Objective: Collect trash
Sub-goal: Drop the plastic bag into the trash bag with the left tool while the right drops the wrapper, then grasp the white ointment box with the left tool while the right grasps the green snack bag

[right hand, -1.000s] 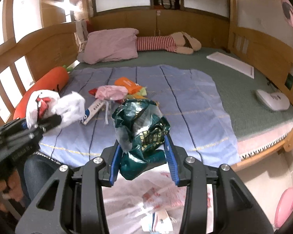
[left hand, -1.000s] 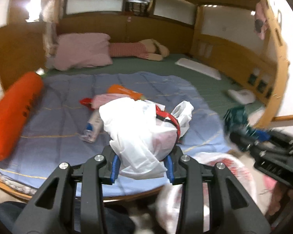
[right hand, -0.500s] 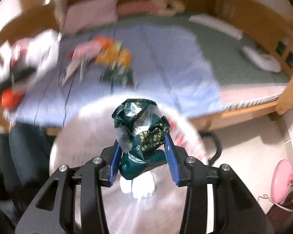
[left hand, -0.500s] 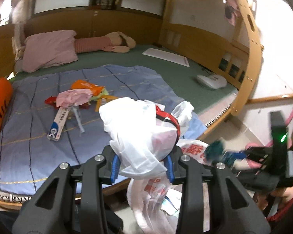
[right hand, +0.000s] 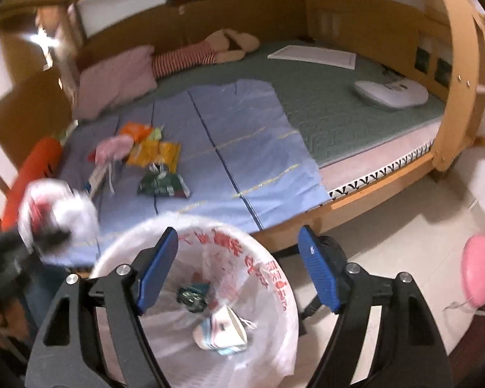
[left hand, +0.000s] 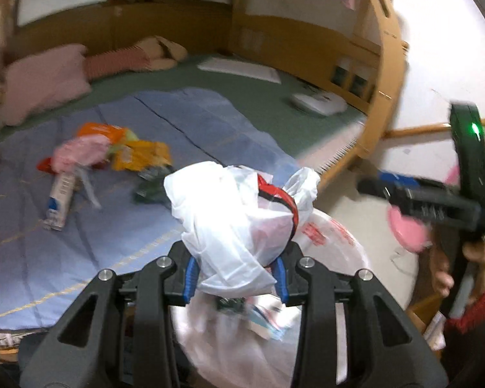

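My left claw [left hand: 234,274] pinches the white bag [left hand: 239,223], light, soft, slippery, best gripped at its bunched base, just above the bin [right hand: 274,278]; right claw [right hand: 237,271] gapes empty.

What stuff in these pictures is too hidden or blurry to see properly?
- Left wrist view: the trash bin is mostly hidden behind the white plastic bag in the left gripper.
- Right wrist view: that bag and gripper are smeared by motion blur.
- Right wrist view: the bin's red lettering is too crumpled to read.
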Demonstrator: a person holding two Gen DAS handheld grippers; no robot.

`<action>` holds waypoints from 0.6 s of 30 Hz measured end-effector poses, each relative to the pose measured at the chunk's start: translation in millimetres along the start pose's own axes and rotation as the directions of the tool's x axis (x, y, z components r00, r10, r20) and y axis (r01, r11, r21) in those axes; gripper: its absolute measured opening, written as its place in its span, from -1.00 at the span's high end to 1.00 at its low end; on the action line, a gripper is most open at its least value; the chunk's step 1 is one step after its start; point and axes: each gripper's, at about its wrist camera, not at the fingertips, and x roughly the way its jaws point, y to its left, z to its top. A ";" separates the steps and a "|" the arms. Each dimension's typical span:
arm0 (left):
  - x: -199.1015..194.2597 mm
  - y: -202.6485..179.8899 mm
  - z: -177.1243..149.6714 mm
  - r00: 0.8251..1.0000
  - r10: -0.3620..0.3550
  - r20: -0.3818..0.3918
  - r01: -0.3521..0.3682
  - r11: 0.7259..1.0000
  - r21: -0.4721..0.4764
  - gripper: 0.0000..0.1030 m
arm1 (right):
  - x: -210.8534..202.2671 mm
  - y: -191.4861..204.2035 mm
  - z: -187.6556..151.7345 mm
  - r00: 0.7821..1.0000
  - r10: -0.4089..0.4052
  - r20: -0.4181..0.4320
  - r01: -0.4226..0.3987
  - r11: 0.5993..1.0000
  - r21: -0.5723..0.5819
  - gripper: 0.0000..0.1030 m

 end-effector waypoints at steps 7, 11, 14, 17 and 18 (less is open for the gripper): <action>18.5 -7.3 -7.0 0.978 -0.191 -0.085 0.190 0.982 -0.018 -0.85 | 11.8 -1.3 10.0 1.000 0.012 -0.013 -0.011 0.999 0.040 -0.46; 17.4 32.9 -1.3 0.998 -0.040 -0.045 0.035 0.994 -0.107 -0.87 | 21.8 3.9 15.0 1.000 0.015 -0.024 -0.014 0.999 0.036 -0.46; 18.5 93.2 7.6 0.976 0.212 -0.055 -0.219 0.950 -0.223 -0.87 | 31.6 11.6 20.8 0.999 0.011 -0.042 -0.010 1.000 0.014 -0.46; 36.3 175.9 21.0 0.895 0.428 -0.125 -0.445 0.831 -0.334 -0.87 | 43.9 23.2 29.9 0.998 0.000 -0.064 -0.001 1.000 -0.028 -0.46; 45.9 203.7 25.9 0.868 0.473 -0.148 -0.493 0.793 -0.357 -0.87 | 47.7 27.3 32.8 0.997 -0.003 -0.071 0.000 0.999 -0.042 -0.46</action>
